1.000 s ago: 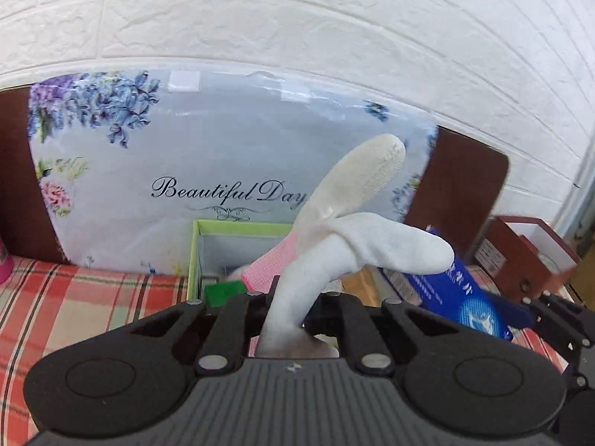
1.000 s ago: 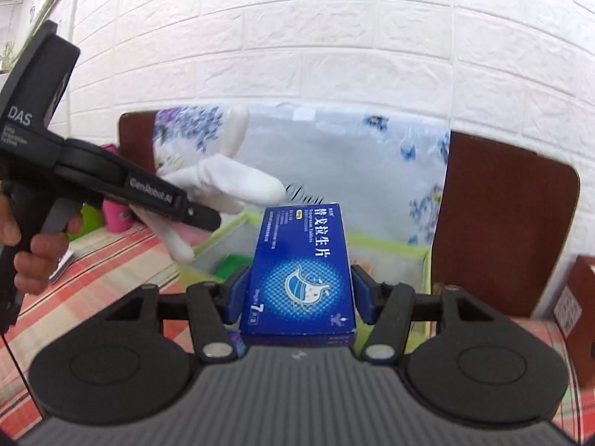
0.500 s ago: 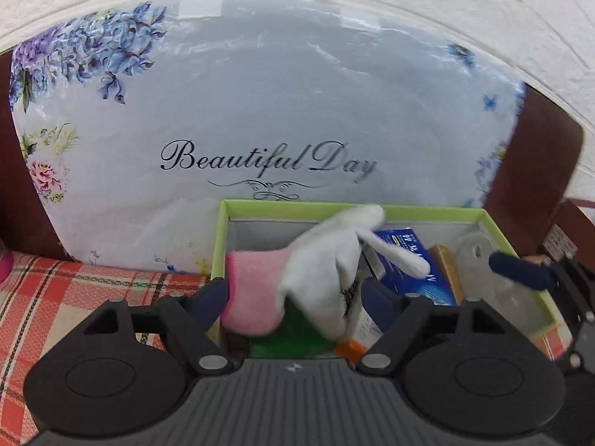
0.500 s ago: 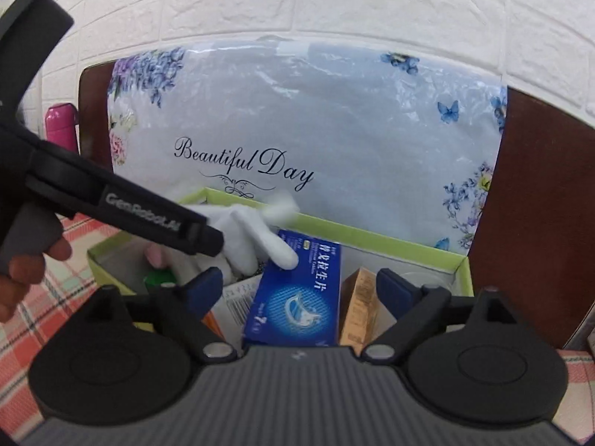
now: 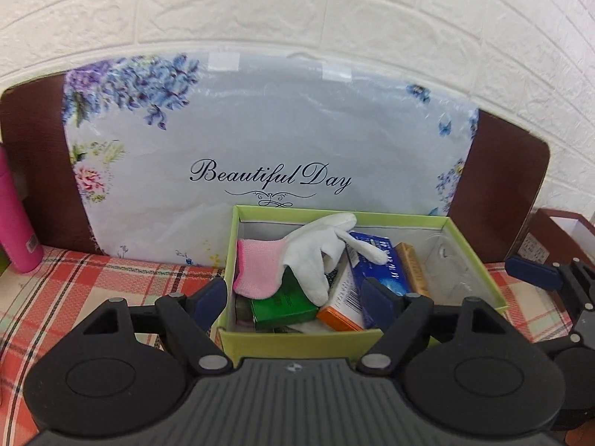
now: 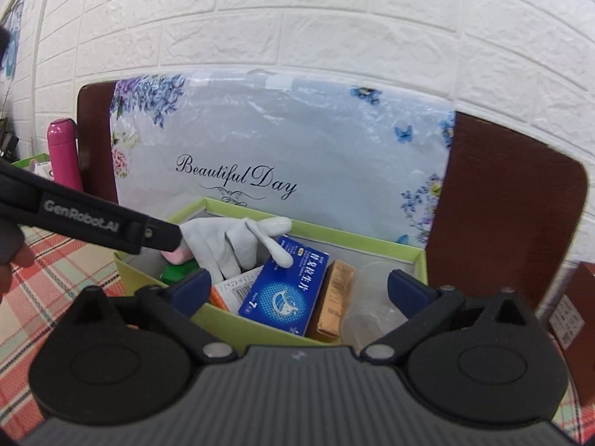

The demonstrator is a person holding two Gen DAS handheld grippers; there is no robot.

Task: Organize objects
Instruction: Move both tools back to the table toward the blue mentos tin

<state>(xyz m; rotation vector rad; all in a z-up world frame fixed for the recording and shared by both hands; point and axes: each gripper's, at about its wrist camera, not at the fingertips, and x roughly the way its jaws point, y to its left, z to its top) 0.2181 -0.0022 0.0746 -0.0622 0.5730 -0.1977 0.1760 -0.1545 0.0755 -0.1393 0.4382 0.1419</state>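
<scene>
Left tool (image 5: 293, 299) spread, holding nothing | right tool (image 6: 297, 291) spread, holding nothing | white glove (image 5: 316, 251) and blue box (image 6: 286, 286) lie inside green box (image 5: 297, 336) | green box on plaid counter (image 5: 74, 290)

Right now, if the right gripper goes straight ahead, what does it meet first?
Probably the green box's near wall, just ahead of the open right gripper; if it clears the rim, the blue medicine box inside. Depth is uncertain.

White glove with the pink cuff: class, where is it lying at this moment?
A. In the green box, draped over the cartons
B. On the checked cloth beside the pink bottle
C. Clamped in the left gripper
A: the white glove lies inside the green box, with one finger across the blue carton.
</scene>
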